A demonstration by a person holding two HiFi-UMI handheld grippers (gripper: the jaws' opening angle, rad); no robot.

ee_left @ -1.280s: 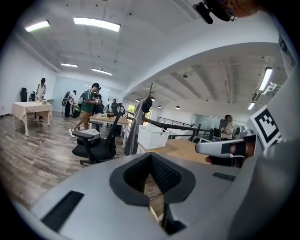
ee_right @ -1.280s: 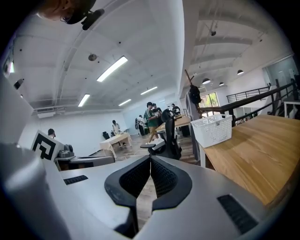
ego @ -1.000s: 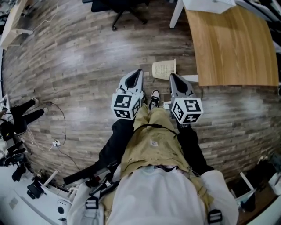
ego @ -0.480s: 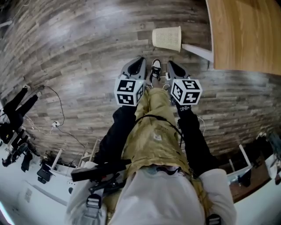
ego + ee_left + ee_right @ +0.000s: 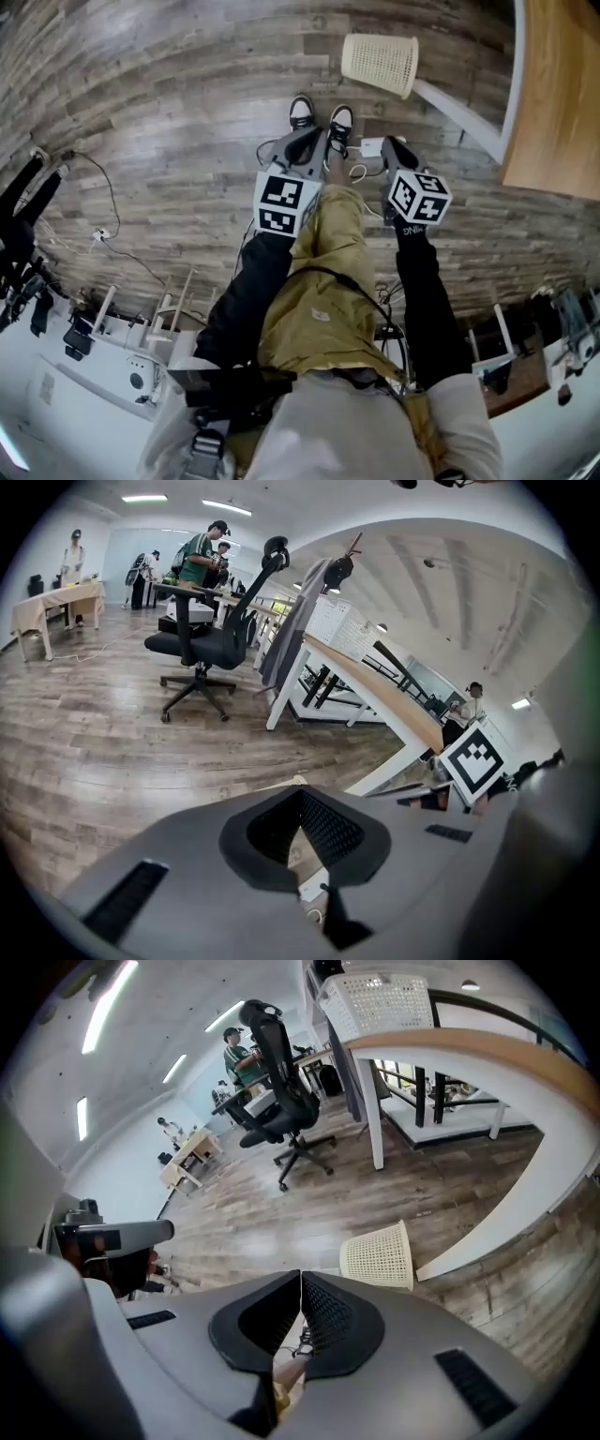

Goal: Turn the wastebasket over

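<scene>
While the cream mesh wastebasket (image 5: 380, 64) sits on the wood floor (image 5: 187, 112) just beside the white table leg (image 5: 457, 117), ahead of the person's shoes (image 5: 301, 111), can't see inside it, and left gripper (image 5: 316, 136) and right gripper (image 5: 387, 143) are both pinched closed on nothing

I hold both grippers low, pitched downward, either side of my tan trouser leg (image 5: 328, 262). My left gripper (image 5: 311, 142) sits just left of the leg, jaws closed tip to tip and empty. My right gripper (image 5: 392, 148) sits just right of it, jaws likewise together on nothing. My black left sleeve (image 5: 248, 291) and right sleeve (image 5: 427, 291) flank the leg.
</scene>
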